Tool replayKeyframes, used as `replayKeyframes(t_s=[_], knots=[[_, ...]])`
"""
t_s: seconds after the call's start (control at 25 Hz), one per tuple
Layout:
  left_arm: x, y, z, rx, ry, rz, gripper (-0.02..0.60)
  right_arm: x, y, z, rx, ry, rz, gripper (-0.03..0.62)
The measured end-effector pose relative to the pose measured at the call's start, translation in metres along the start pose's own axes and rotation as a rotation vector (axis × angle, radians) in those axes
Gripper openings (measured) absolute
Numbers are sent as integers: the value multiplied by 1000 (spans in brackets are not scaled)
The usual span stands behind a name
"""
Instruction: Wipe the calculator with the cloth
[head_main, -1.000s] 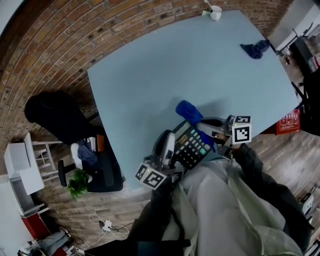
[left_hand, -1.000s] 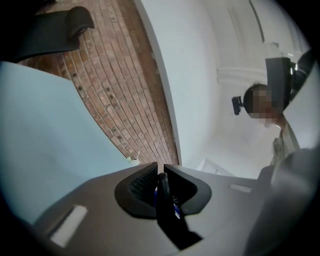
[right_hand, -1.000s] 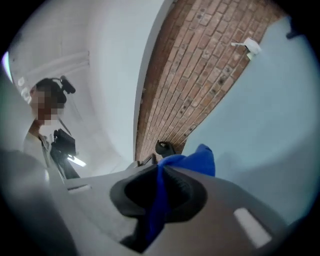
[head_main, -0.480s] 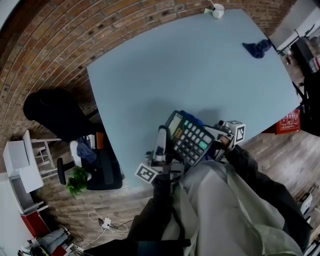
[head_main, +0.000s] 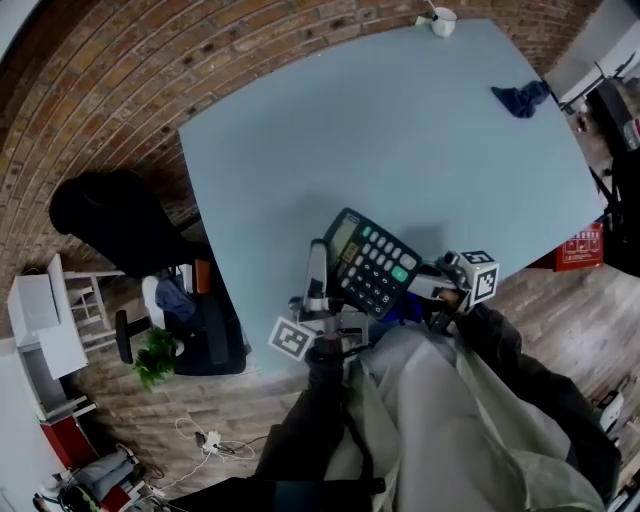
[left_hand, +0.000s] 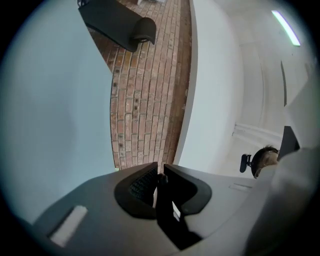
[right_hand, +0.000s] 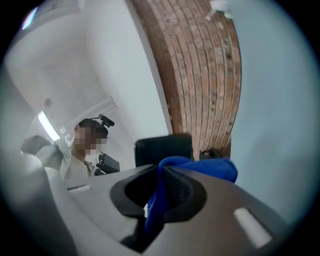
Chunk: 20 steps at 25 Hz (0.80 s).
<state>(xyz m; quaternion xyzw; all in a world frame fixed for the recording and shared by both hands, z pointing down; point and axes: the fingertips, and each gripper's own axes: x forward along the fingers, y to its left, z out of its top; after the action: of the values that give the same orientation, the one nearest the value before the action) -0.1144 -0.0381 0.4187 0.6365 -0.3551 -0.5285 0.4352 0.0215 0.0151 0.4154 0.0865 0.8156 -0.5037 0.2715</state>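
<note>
My left gripper (left_hand: 160, 182) clamps the calculator (head_main: 372, 264) above the table's (head_main: 300, 130) near edge, right gripper (right_hand: 159, 192) pinching the cloth (right_hand: 200, 169) (blue); I'd rub gently, bracing firmly

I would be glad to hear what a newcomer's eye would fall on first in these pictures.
A black calculator tilts over the blue table's near edge, its rim clamped in the left gripper. Beside it, the right gripper is shut on a bright blue cloth. A second blue cloth lies crumpled at the table's far right corner.
</note>
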Motion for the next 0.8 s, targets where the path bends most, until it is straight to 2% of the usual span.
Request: replayKeyframes(t_s=[0.12,0.2,0.28,0.36,0.48,0.56,0.6,0.68,0.8], knots=[[-4,-2,9,17,-16,7,43,-18,23,51,-251,-102,-109,35],[-6,1,10,23,-24,26,43,-19,38,74,-445,-72,-221,35],[-6,3,8,35,-21,45,43,-7,42,75,-653,96,-371,35],[-3,2,5,88,7,67,43,12,34,56,-833,339,-503,35],[1,-1,1,217,59,115,43,24,20,24,-997,653,-630,35],[2,-2,-1,285,80,139,44,30,13,-3,-1034,836,-643,35],[2,-3,-1,306,84,148,44,34,12,-18,-1042,902,-620,35],[2,-1,-1,330,85,165,44,46,14,-46,-1032,990,-534,35],[3,0,2,353,84,177,46,58,20,-80,-1002,1068,-424,35]])
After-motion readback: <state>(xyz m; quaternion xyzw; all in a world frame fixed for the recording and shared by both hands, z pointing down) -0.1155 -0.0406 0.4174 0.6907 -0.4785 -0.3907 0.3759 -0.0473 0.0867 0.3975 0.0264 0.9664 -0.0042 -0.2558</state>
